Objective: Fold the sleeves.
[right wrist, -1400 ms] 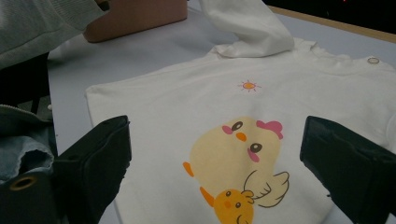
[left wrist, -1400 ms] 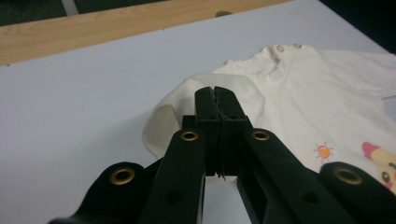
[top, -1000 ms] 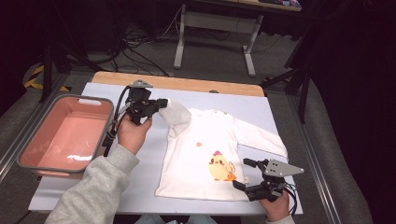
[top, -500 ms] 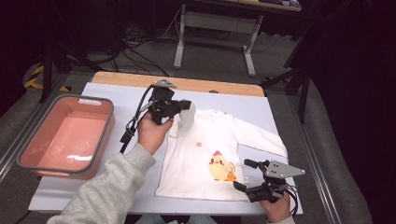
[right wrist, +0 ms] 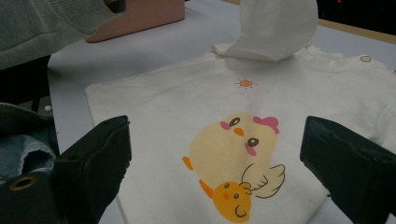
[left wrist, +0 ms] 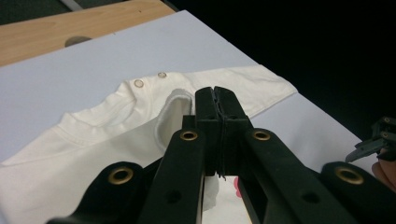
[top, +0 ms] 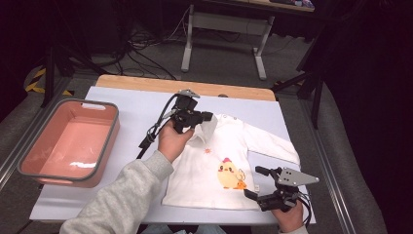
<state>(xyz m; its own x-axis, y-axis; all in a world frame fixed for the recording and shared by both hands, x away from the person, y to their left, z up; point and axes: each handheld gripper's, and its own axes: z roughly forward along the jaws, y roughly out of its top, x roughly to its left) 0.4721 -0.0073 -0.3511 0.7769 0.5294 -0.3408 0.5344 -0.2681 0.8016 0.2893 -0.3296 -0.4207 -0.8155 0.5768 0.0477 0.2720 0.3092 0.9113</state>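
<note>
The shirt (top: 229,156) lies on the table (top: 122,107) (right of the tub (top: 68,141)).

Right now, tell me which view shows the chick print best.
The right gripper view: the chick print lies close and whole between its open jaws. The high view shows it small; the left gripper view catches a pink scrap.

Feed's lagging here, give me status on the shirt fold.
Left gripper shut on shirt's sleeve, lifted over the chest. Right gripper open at the shirt hem. Nothing in the way.

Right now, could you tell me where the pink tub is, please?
In the high view the pink tub sits at the table's left edge, left of the white shirt.
</note>
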